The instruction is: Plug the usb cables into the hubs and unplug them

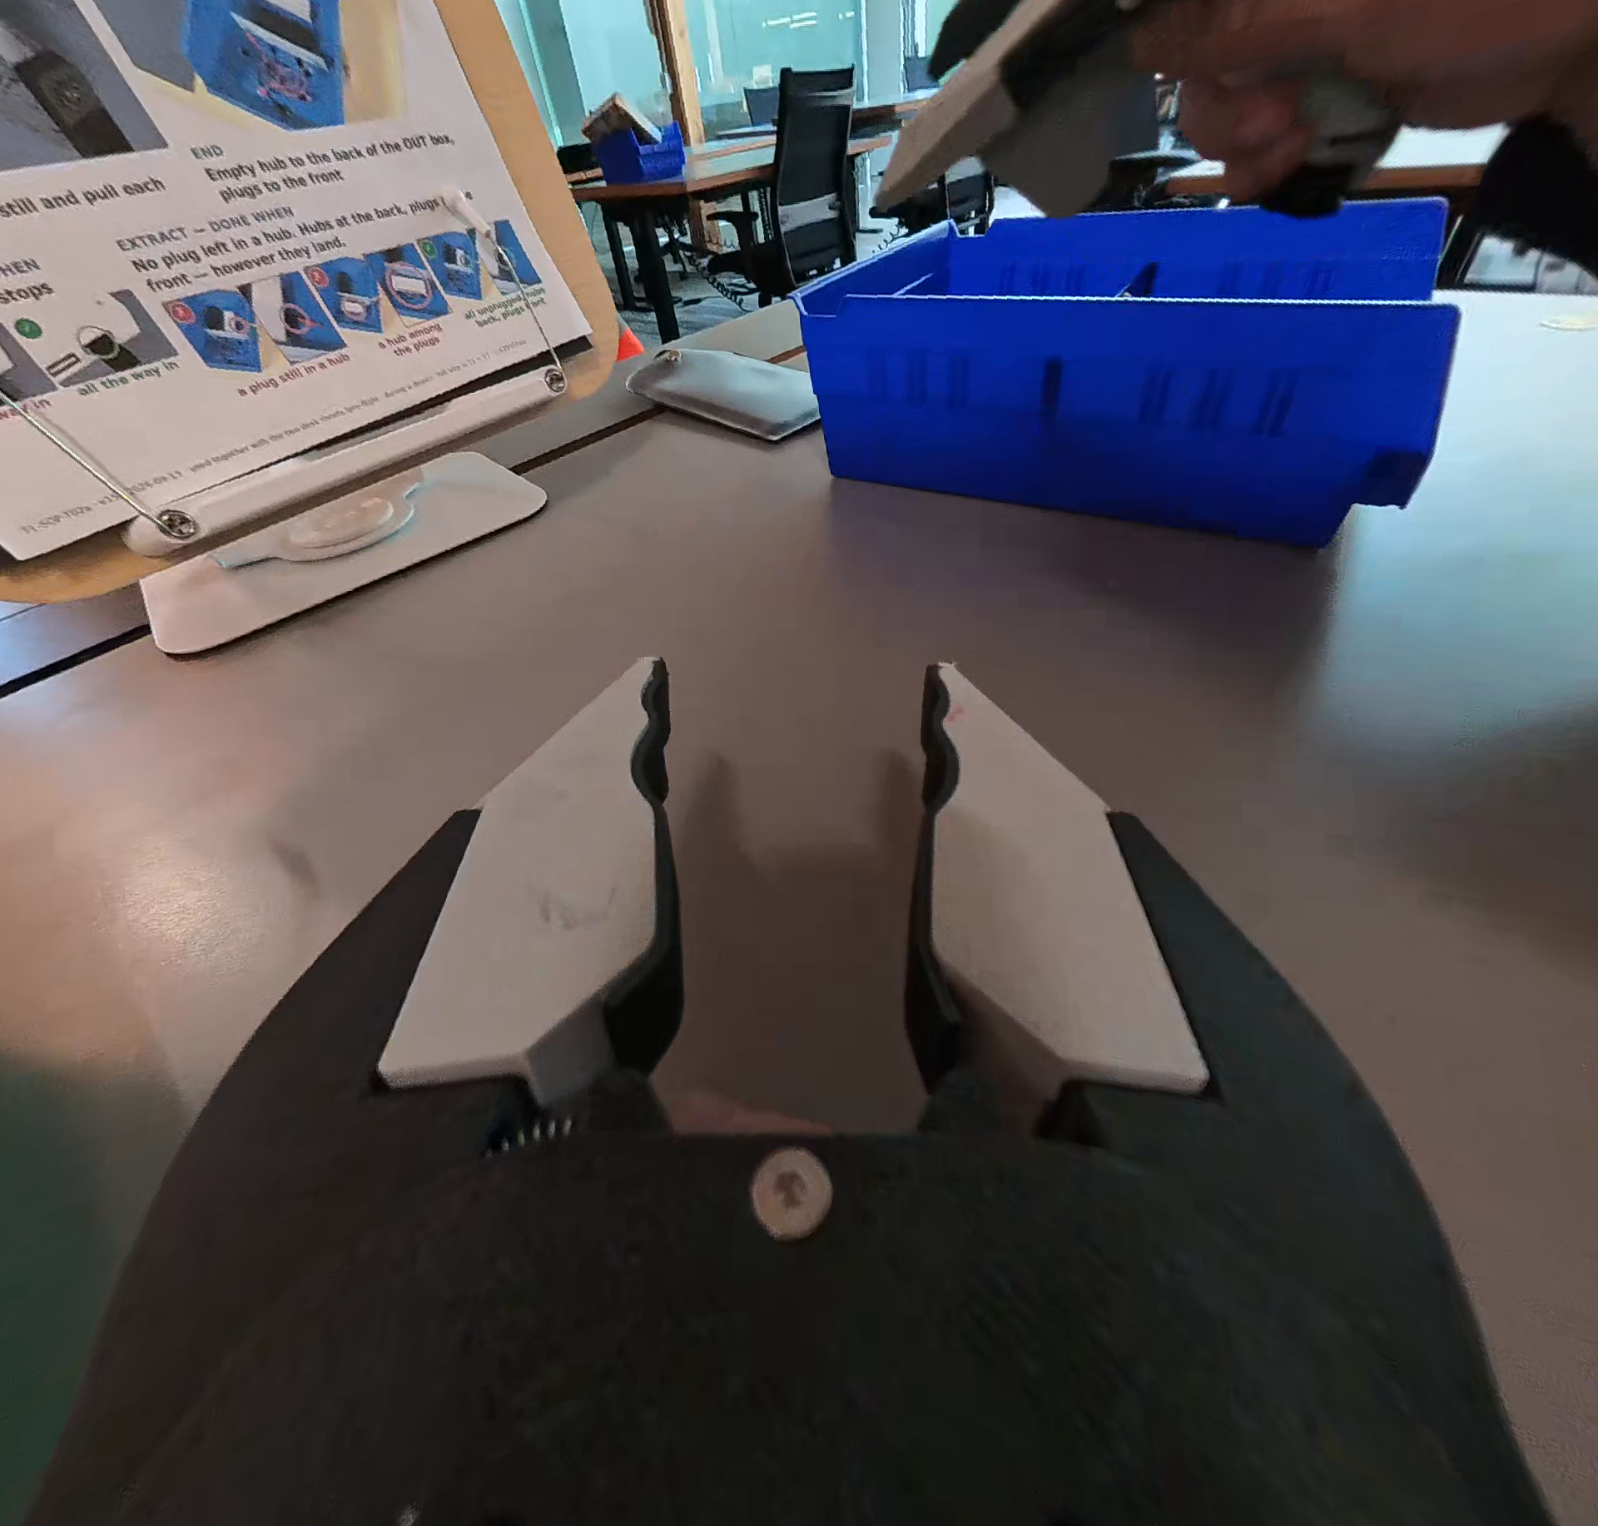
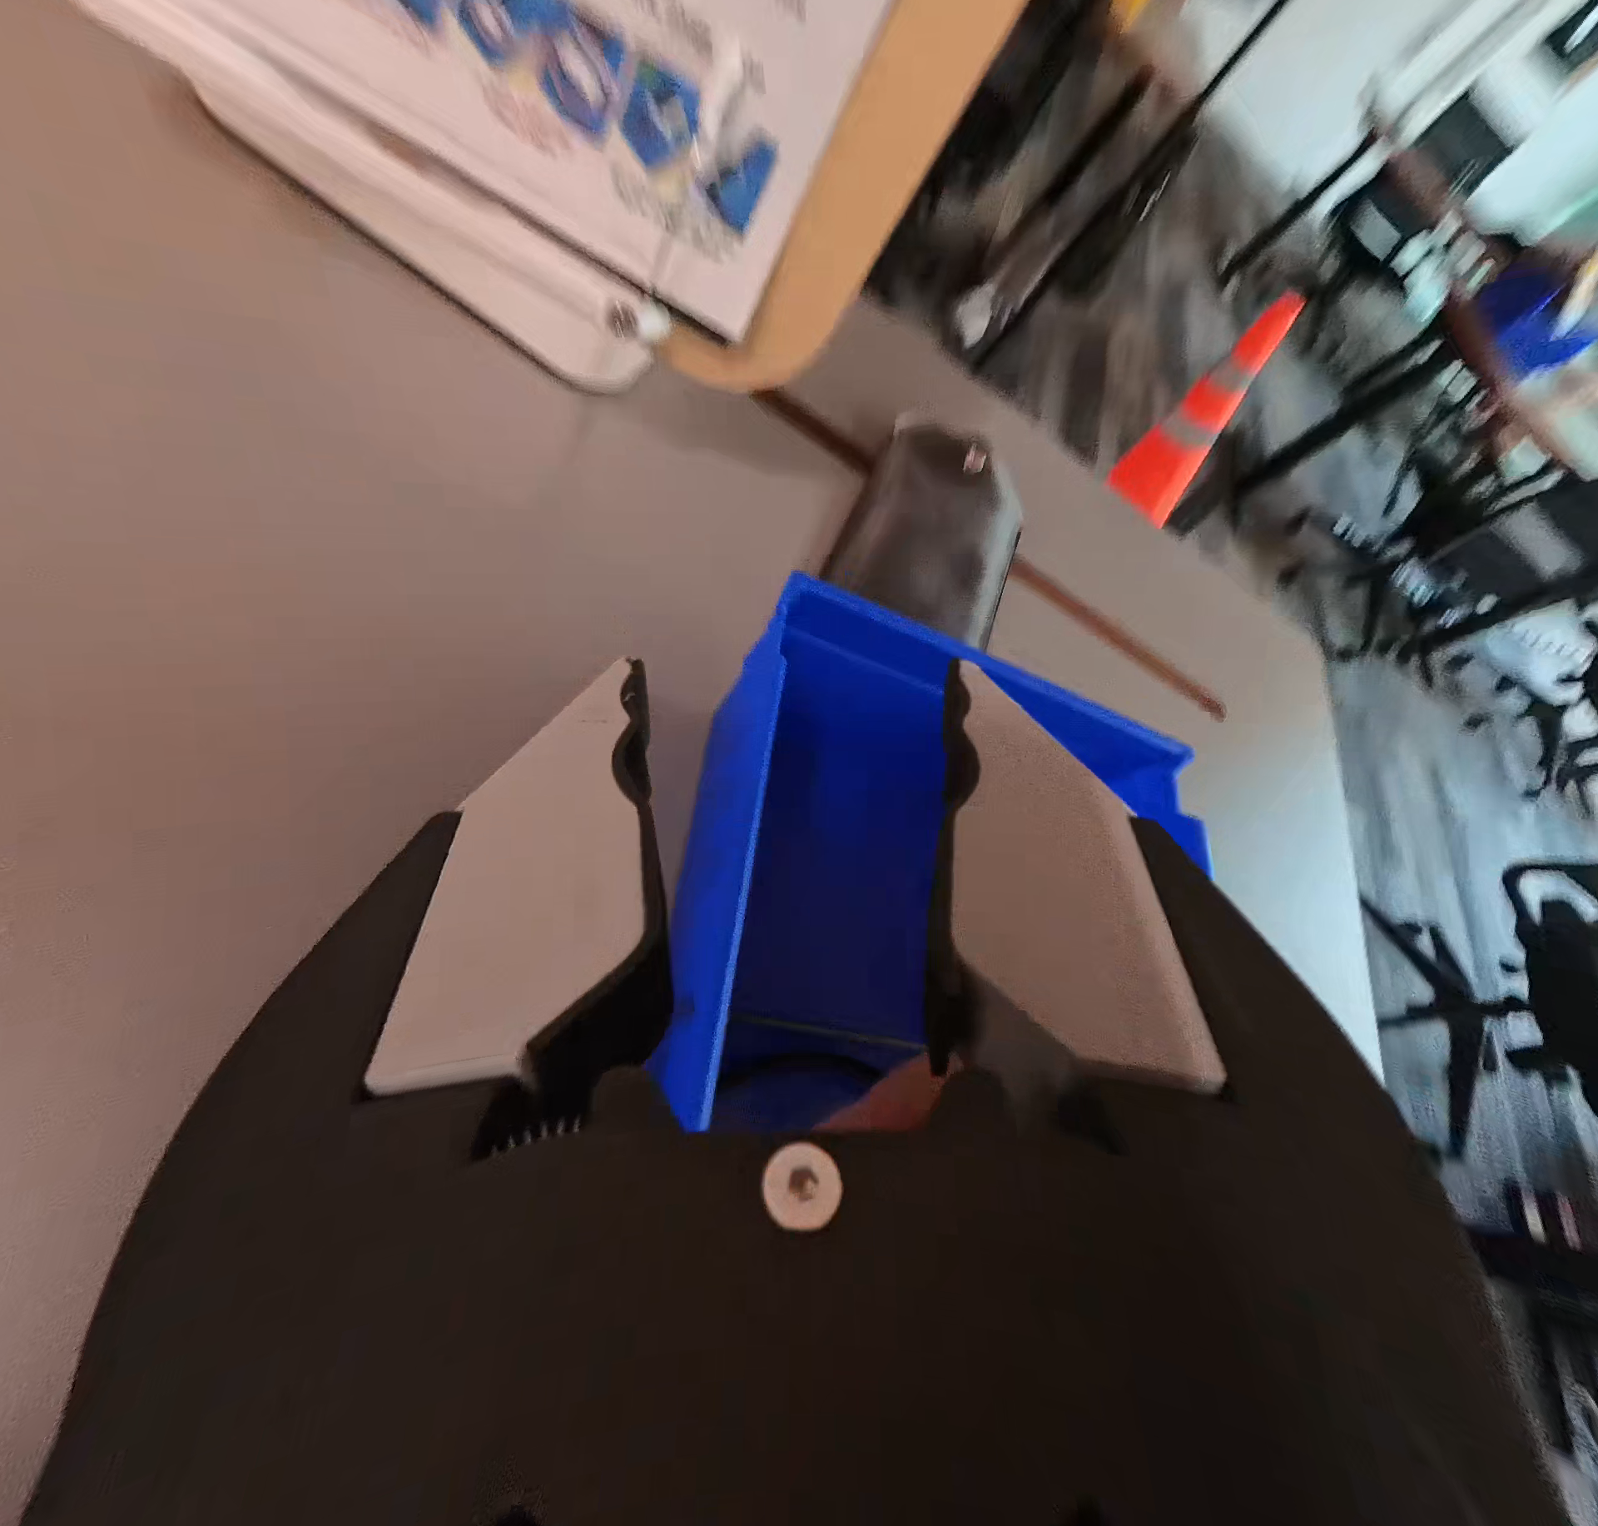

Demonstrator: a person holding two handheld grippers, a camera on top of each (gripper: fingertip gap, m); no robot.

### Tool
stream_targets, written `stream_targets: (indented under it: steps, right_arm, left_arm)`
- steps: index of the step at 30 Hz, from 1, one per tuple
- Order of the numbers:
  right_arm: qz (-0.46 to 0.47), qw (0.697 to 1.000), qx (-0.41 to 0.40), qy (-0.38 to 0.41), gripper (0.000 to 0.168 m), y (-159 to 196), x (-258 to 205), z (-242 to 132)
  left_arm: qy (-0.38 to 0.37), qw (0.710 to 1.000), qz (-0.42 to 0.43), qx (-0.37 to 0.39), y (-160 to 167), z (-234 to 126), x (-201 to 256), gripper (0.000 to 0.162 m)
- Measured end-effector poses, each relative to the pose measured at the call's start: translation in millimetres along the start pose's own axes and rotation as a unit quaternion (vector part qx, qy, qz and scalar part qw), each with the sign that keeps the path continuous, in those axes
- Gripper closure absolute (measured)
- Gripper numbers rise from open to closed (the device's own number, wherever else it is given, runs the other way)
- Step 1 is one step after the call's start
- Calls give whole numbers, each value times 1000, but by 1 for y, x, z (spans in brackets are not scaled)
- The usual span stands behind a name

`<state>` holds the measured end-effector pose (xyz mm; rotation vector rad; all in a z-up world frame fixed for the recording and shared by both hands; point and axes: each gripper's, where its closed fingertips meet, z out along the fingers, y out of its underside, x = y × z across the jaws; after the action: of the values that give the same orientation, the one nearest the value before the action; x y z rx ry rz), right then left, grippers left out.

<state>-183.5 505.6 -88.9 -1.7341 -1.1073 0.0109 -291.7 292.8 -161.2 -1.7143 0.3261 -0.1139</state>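
One blue bin [image 1: 1124, 395] is the only thing near either gripper: it sits on the bench [image 1: 778, 585], ahead and to the right of our left gripper [image 1: 795, 680], its long side turned toward that camera. Our right gripper [image 2: 791, 671] is far nearer: it hangs over the bin, fingers tilted down into the bin's open top, looking lengthwise along it. Both grippers are spread wide with nothing between their fingers; the left one hovers low above bare bench, well apart from the bin. Beside the bin's far end lies a grey pouch [image 1: 726, 395], and left of that stands a sheet stand [image 1: 285, 291]. We cannot make out what the bin holds: its front wall hides the floor in the left view, and the right view is blurred, showing only dark shapes near its base.
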Motion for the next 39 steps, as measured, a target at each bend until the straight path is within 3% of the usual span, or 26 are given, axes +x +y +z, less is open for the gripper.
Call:
stream_targets:
  steps: [4, 7, 11, 14, 17, 19, 24, 27, 29, 31, 33, 35, 37, 39]
  right_arm:
    - [-47, 990, -130, -17, 108, 39, 7, 47]
    - [-82, 981, -175, 11, 94, 59, 12, 73]
    - [-126, 965, -191, 129, 116, 59, 45, 87]
    - [-105, 981, -124, 108, 112, 24, 24, 61]
    - [-43, 999, -9, -17, 106, -20, -35, 14]
    - [-15, 991, 77, -112, 106, -43, -81, -19]
    - [-18, 962, 173, -212, 107, -44, -159, -46]
    - [-21, 959, 181, -217, 111, -32, -170, -34]
    - [-13, 955, 175, -237, 110, -22, -173, -28]
    - [-13, 953, 172, -248, 110, -16, -173, -25]
    - [-22, 953, 176, -245, 110, -11, -170, -24]
    - [-32, 951, 173, -252, 110, -2, -170, -22]
    - [-34, 950, 156, -270, 108, 11, -173, -18]
    - [-26, 945, 136, -295, 107, 22, -176, -17]
  left_arm:
    - [-11, 1000, 8, 16, -4, -4, -1, 107]
    - [-35, 999, 1, 27, -6, -9, -7, 109]
    - [-41, 999, -15, -21, 7, -20, -4, 104]
    - [-66, 994, 29, -79, 16, -42, 0, 97]
    - [-89, 992, 73, -60, -20, -78, -8, 111]
    - [-108, 990, 73, -54, -52, -101, -29, 115]
    - [-246, 958, 83, -121, -93, -142, -165, 114]
    - [-272, 939, 31, -209, -69, -140, -250, 111]
    - [-251, 930, -25, -269, -39, -130, -287, 110]
    - [-187, 921, -101, -326, -5, -117, -297, 108]
    - [-124, 912, -111, -374, 16, -110, -300, 110]
    - [-105, 908, -9, -406, 19, -112, -316, 109]
    - [-1, 902, 103, -418, 17, -107, -302, 108]
    - [55, 882, 189, -427, 16, -100, -298, 122]
